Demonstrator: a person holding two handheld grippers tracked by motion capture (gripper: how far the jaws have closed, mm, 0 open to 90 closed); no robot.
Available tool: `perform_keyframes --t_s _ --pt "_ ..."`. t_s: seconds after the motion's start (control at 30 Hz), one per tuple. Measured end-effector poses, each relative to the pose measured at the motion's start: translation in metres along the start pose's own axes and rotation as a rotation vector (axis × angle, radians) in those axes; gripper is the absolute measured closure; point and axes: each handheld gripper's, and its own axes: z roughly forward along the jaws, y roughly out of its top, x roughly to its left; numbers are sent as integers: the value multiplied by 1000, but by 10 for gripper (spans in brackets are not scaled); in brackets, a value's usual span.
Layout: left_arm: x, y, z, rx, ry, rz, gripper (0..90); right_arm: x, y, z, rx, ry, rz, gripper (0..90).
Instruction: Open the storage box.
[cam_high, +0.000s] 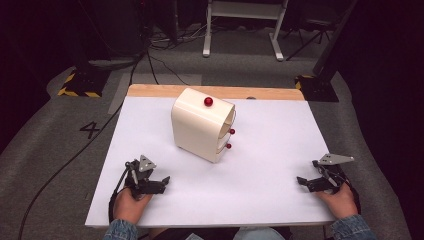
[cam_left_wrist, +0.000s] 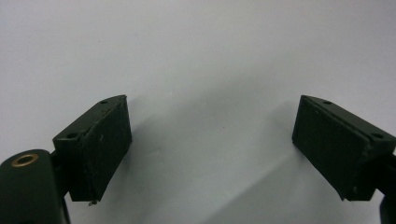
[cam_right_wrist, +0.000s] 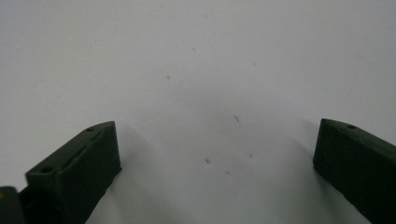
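A cream rounded cabinet (cam_high: 200, 122) stands on the white table top (cam_high: 270, 130), back of centre. One red knob (cam_high: 208, 101) sits on its top and two more red knobs (cam_high: 229, 139) on its drawer fronts, which face right. My left gripper (cam_high: 161, 182) rests near the front left of the table, held by a hand, jaws wide open over bare white surface (cam_left_wrist: 210, 130). My right gripper (cam_high: 304, 181) rests near the front right edge, also open, with only the lightly speckled table (cam_right_wrist: 215, 121) between its jaws. Both grippers are well apart from the cabinet.
A wooden strip (cam_high: 150, 90) runs along the table's far edge. Beyond it lie grey floor, cables (cam_high: 155, 60), a white desk frame (cam_high: 240, 30) and stand bases with yellow-black tape (cam_high: 77, 90). Denim sleeves (cam_high: 120, 231) enter from the bottom.
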Motion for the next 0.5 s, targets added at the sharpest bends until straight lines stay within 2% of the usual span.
perform_keyframes --t_s 0.1,0.17,0.2,0.23,0.3,0.4,0.5 --pt "0 0 0 0 1 0 120 2 1 -2 4 -22 27 74" --pt "0 0 0 0 0 0 120 4 2 -9 5 -36 48 304" --pt "0 0 0 2 -2 1 120 4 3 -12 5 -20 61 384" --pt "0 0 0 5 -4 0 119 3 3 -14 -1 -2 75 402" --pt "1 1 0 8 -4 3 119 5 7 -18 -13 1 91 419" --pt "1 1 0 11 -5 2 118 10 13 -23 -39 21 78 471" --pt "1 1 0 8 -5 5 117 17 22 -31 -71 49 63 486"
